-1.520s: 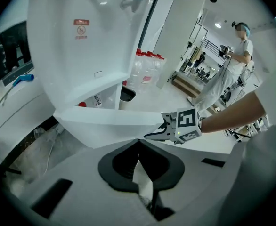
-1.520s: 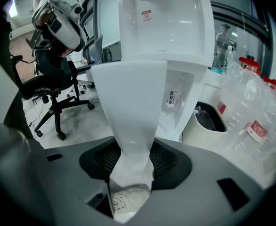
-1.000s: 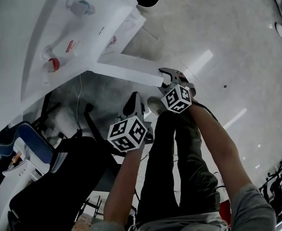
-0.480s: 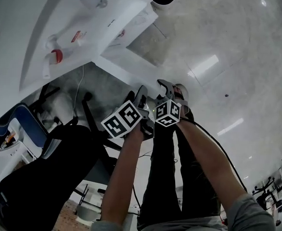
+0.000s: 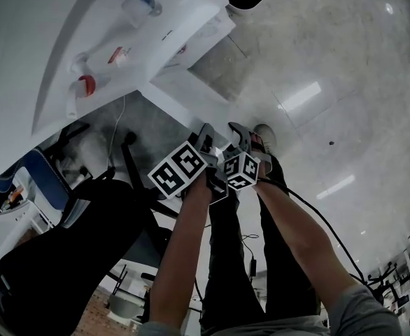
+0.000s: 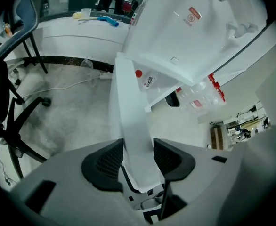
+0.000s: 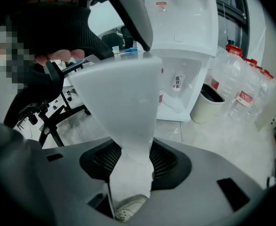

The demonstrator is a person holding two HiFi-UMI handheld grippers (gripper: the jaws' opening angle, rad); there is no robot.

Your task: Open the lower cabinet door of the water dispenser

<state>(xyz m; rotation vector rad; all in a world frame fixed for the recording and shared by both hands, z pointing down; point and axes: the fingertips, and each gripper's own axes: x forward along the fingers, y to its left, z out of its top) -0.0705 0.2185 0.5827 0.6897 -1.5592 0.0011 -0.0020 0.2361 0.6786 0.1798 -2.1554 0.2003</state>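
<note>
The white water dispenser stands with its lower cabinet door swung out. Both grippers sit side by side on the door's free edge. My left gripper has the door's edge between its pads; its jaws are closing and the pads touch the panel on both sides. The left gripper looks along the door towards the dispenser. My right gripper is shut on the same door, which is pinched between its pads. The right gripper faces the open cabinet.
A black office chair stands left of the person's legs. A bin and several large water bottles stand right of the dispenser. A gloved hand shows at upper left. A shoe lies below the jaws.
My left gripper rolled and moved up onto the door's edge. The right gripper slid left with the door until the two sit close together. The door has swung further out.
</note>
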